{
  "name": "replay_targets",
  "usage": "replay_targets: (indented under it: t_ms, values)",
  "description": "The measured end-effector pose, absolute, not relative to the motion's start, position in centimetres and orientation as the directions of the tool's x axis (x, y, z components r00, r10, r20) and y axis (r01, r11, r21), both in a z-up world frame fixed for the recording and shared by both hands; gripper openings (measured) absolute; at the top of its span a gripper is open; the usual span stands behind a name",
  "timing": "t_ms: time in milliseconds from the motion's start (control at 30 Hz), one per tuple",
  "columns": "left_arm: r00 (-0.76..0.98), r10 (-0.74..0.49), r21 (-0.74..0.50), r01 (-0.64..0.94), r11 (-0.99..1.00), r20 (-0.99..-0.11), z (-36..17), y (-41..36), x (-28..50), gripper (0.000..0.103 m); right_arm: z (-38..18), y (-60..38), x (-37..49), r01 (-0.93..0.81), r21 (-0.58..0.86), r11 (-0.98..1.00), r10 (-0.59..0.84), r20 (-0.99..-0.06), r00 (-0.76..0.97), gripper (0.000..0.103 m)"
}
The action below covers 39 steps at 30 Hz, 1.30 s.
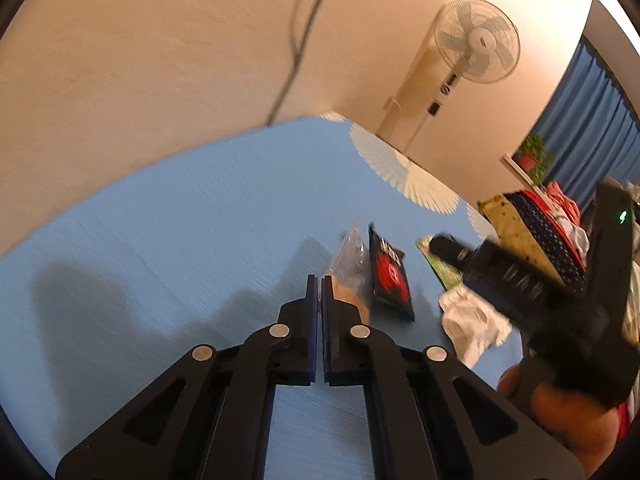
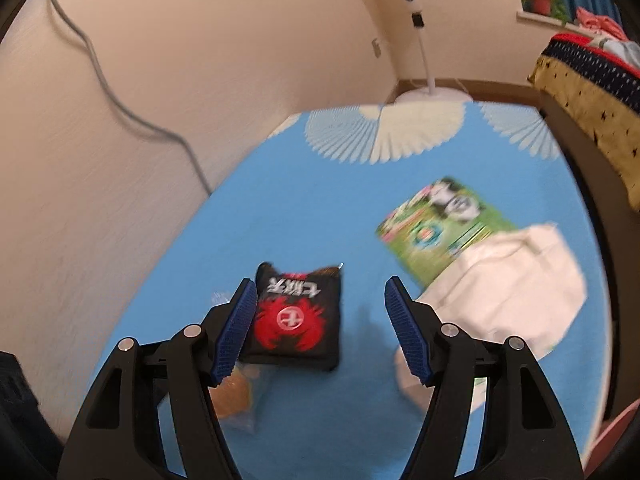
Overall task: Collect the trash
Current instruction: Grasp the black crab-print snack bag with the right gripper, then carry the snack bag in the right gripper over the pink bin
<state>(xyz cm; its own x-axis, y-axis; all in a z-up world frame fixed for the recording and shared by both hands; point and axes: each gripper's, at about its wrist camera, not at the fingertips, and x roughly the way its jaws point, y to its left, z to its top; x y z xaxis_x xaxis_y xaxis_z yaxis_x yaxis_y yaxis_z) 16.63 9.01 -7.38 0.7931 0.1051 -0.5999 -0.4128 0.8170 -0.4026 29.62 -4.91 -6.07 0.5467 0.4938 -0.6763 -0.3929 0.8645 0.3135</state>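
Observation:
On the blue mat [image 2: 320, 208] lies a black snack packet [image 2: 298, 316] with a red crab print. My right gripper [image 2: 320, 292] hangs open over it, the packet nearer its left finger. A clear bag [image 2: 236, 396] with something orange in it lies under that finger. A green packet [image 2: 436, 224] and a white bag [image 2: 508, 288] lie to the right. My left gripper [image 1: 320, 280] is shut with nothing visible between its pads; the clear bag [image 1: 352, 268] and the black packet [image 1: 390, 280] lie just right of its tips. The right gripper [image 1: 444, 250] reaches in from the right, held by a hand [image 1: 560, 412].
A cream wall with a hanging cable [image 2: 120, 108] borders the mat on the left. A standing fan [image 1: 476, 40] has its base [image 2: 434, 96] at the mat's far edge. A dark piece of furniture with piled cloths [image 2: 592, 76] stands along the right.

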Motion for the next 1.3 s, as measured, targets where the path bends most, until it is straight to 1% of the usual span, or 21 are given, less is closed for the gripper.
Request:
replay_targets:
  t_ms: [67,233,367,500,533,567,633,667,700,733,767,967,1133,1300]
  values:
    - [0.791,0.162,-0.38,-0.449,0.808,-0.59,-6.7,9.7,16.0,0.001,-6.7,-3.9,29.2,-0.405,0.302,0.863,0.49,-0.694,0.528,0.066]
    - [0.774,0.242,-0.361,-0.516,0.777,-0.585,-5.9,11.1,15.0,0.001,-8.3,-1.4,28.7,-0.433,0.236,0.87,0.451,-0.737,0.504,0.067]
    - [0.765,0.254,-0.363,-0.534,0.764,-0.592,-5.7,11.8,14.7,0.001,-9.6,0.2,28.3,-0.432,0.141,0.891,0.37,-0.776,0.51,0.073]
    - [0.763,0.253,-0.366,-0.538,0.759,-0.595,-5.6,11.9,14.7,0.001,-9.9,0.9,28.0,-0.43,0.076,0.899,0.319,-0.787,0.527,0.073]
    - [0.762,0.253,-0.366,-0.538,0.759,-0.596,-5.6,11.9,14.7,0.001,-9.9,1.0,27.9,-0.43,0.067,0.901,0.312,-0.787,0.532,0.071]
    - [0.762,0.251,-0.366,-0.537,0.76,-0.597,-5.6,11.9,14.7,0.001,-9.9,1.0,28.2,-0.428,0.062,0.902,0.308,-0.786,0.536,0.064]
    - [0.763,0.247,-0.367,-0.534,0.762,-0.598,-5.5,11.8,15.1,0.001,-9.9,0.8,28.2,-0.421,0.053,0.906,0.299,-0.782,0.546,0.054]
    - [0.763,0.246,-0.365,-0.532,0.764,-0.597,-5.6,11.7,14.9,0.001,-9.7,0.6,28.2,-0.418,0.05,0.907,0.298,-0.778,0.553,0.043]
    - [0.764,0.245,-0.364,-0.53,0.766,-0.597,-5.6,11.7,14.8,0.001,-9.6,0.4,28.1,-0.415,0.047,0.909,0.297,-0.771,0.563,0.035]
    - [0.764,0.242,-0.364,-0.528,0.767,-0.598,-5.6,11.7,14.7,0.001,-9.4,0.1,28.0,-0.41,0.045,0.911,0.295,-0.767,0.57,0.021]
    - [0.765,0.239,-0.365,-0.526,0.769,-0.599,-5.6,11.7,14.7,0.001,-9.3,-0.1,28.1,-0.409,0.054,0.911,0.3,-0.769,0.564,0.01]
    - [0.771,0.225,-0.367,-0.51,0.778,-0.595,-5.6,11.6,13.8,0.001,-8.3,-1.2,26.8,-0.417,0.086,0.905,0.337,-0.744,0.577,0.004]
    - [0.789,0.209,-0.363,-0.478,0.8,-0.578,-5.0,11.0,13.1,0.001,-6.5,-2.8,25.1,-0.396,0.115,0.911,0.353,-0.714,0.604,0.003]
    - [0.806,0.192,-0.349,-0.44,0.828,-0.559,-4.0,10.1,12.3,0.001,-4.0,-5.3,22.6,-0.374,0.114,0.92,0.347,-0.681,0.645,0.003]
